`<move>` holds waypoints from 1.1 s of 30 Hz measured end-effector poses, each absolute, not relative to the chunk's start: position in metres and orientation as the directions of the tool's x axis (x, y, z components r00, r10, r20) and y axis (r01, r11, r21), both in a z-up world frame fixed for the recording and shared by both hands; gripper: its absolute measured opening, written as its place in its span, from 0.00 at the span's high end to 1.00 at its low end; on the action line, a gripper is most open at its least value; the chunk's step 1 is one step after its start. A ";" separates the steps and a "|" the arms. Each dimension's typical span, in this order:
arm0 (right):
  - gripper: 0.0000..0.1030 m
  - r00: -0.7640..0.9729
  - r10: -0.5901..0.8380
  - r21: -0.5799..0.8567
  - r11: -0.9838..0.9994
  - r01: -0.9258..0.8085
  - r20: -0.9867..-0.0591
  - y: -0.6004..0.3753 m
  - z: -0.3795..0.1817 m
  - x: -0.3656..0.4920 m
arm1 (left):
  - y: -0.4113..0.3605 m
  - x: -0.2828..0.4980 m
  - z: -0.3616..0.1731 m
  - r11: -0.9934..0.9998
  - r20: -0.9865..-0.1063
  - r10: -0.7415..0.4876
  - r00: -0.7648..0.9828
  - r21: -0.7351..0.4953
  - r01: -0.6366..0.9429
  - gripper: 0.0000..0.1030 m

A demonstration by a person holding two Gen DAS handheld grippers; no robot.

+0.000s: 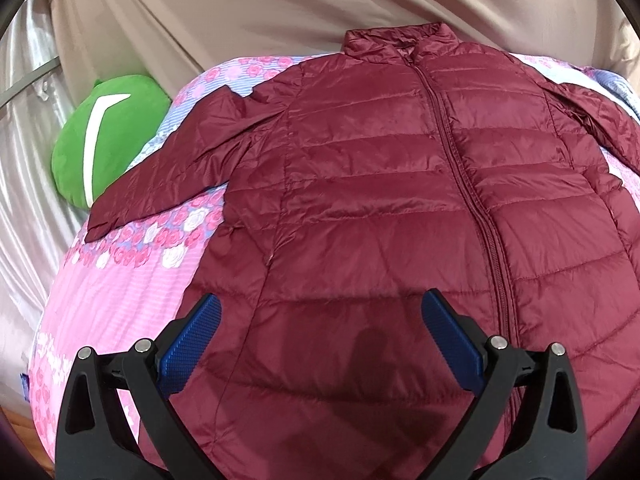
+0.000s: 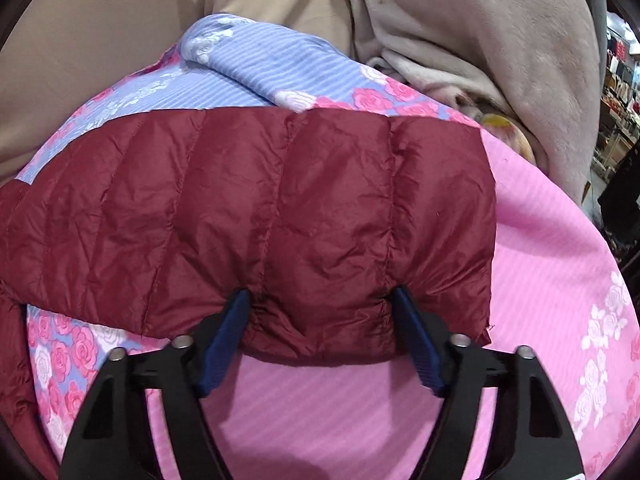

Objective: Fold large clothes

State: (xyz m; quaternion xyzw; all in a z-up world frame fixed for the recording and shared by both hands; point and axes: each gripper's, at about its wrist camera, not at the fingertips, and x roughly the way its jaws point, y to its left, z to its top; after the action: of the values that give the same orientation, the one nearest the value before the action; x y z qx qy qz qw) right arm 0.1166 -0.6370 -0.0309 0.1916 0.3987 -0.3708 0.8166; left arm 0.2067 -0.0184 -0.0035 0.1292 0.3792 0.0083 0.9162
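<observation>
A maroon quilted puffer jacket (image 1: pixel 380 168) lies flat and zipped, front up, on a pink floral bedspread (image 1: pixel 120 304). Its left sleeve (image 1: pixel 168 176) stretches out toward the bed's left side. My left gripper (image 1: pixel 320 308) is open and empty, hovering above the jacket's lower left hem area. In the right wrist view the jacket's right sleeve (image 2: pixel 280 216) lies across the bedspread (image 2: pixel 560 264). My right gripper (image 2: pixel 320 300) is wide open, its blue pads (image 2: pixel 228 336) straddling the near edge of the sleeve close to the cuff, without clamping it.
A green cushion (image 1: pixel 104 136) sits left of the bed against silvery fabric. Beige drapery (image 1: pixel 280 8) hangs behind the bed. A grey plush blanket (image 2: pixel 500 40) is piled at the far right corner. Shop shelves (image 2: pixel 616 92) show beyond the right edge.
</observation>
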 end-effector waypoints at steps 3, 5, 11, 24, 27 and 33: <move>0.91 0.434 -0.445 0.028 0.673 0.739 -0.783 -0.636 -0.025 0.123 | -0.024 0.210 -0.005 0.963 -0.688 0.115 0.717 0.255 0.091 0.05; 0.94 0.454 -0.432 0.046 0.683 0.729 -0.779 -0.634 -0.017 0.130 | -0.027 0.214 -0.004 0.963 -0.686 0.111 0.719 0.253 0.093 0.05; 0.95 0.605 -0.435 0.077 0.768 0.636 -0.667 -0.579 0.053 0.167 | -0.034 0.223 -0.003 0.962 -0.676 0.108 0.729 0.257 0.096 0.05; 0.95 0.816 -0.070 0.024 0.995 0.101 -0.574 -0.296 0.125 0.329 | -0.011 0.246 -0.017 0.973 -0.707 0.104 0.700 0.218 0.075 0.05; 0.91 0.770 0.027 -0.004 0.999 -0.039 -0.638 -0.228 0.097 0.356 | -0.006 0.250 -0.021 0.975 -0.718 0.097 0.689 0.207 0.077 0.05; 0.78 0.745 0.143 -0.074 0.965 -0.250 -0.652 -0.142 0.075 0.338 | -0.002 0.257 -0.029 0.978 -0.742 0.074 0.666 0.185 0.097 0.05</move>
State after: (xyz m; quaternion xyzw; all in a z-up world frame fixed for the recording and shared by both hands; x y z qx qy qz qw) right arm 0.3383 -0.1417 0.0755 -0.0787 0.3413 0.1055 0.9307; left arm 0.2569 -0.0019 -0.0290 0.1050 0.4084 -0.0065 0.9067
